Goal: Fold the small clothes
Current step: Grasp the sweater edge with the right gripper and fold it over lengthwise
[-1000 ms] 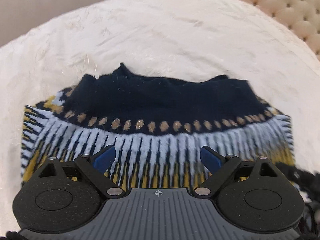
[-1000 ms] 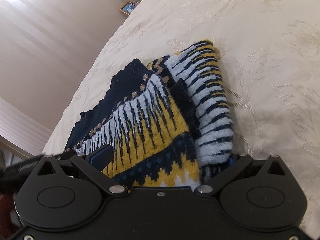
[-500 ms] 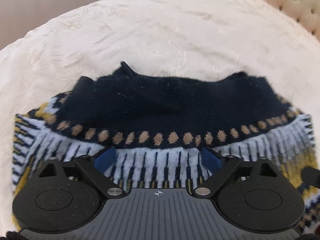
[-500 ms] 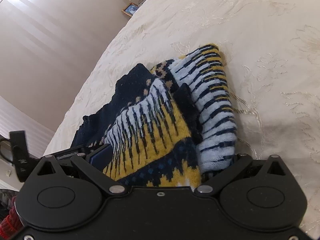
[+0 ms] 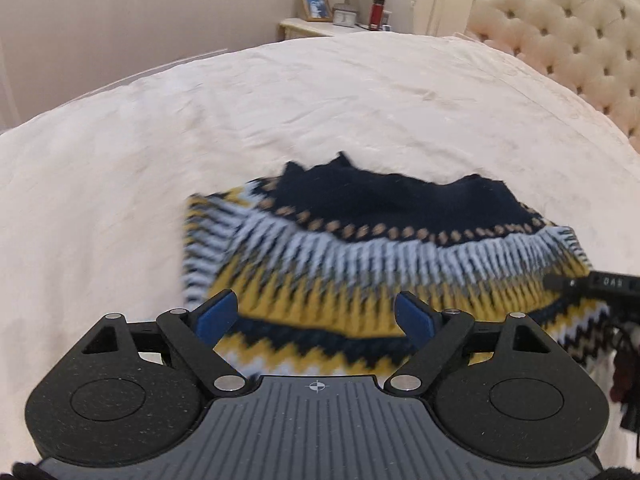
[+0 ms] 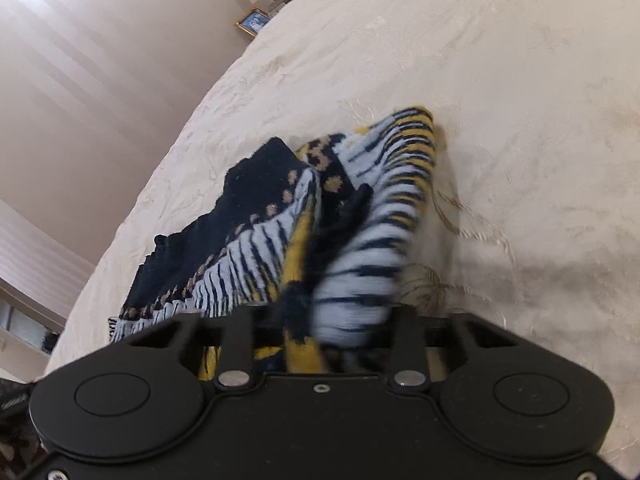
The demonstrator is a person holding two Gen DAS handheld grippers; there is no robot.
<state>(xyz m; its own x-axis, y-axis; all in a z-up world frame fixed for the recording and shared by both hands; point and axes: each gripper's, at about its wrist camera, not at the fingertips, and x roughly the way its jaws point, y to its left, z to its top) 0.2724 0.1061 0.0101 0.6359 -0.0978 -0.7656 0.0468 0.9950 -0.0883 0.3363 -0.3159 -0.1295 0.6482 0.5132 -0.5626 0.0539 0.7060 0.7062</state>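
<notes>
A knitted sweater [image 5: 380, 220] in navy, white and yellow lies folded on the cream bedspread [image 5: 280, 100]. My left gripper [image 5: 314, 304] hovers over its near yellow zigzag hem, open, its blue pads [image 5: 216, 312] wide apart and off the cloth. In the right wrist view the sweater [image 6: 256, 248] rises in a bunch, its striped sleeve [image 6: 384, 216] on top. My right gripper [image 6: 324, 316] is closing, with that bunched edge squeezed between its jaws. Part of the right gripper [image 5: 592, 284] shows at the sweater's right edge in the left wrist view.
A tufted cream headboard [image 5: 560, 20] stands at the back right. Beyond the bed, a nightstand [image 5: 316, 30] holds a photo frame [image 5: 316, 6], a lamp and a red bottle [image 5: 376, 8]. A plain wall [image 6: 80, 80] runs along the bed's left side.
The left gripper has drawn back and up from the sweater, so more of the bed shows. The right gripper's jaws have come together on the sweater's edge, which now bunches up.
</notes>
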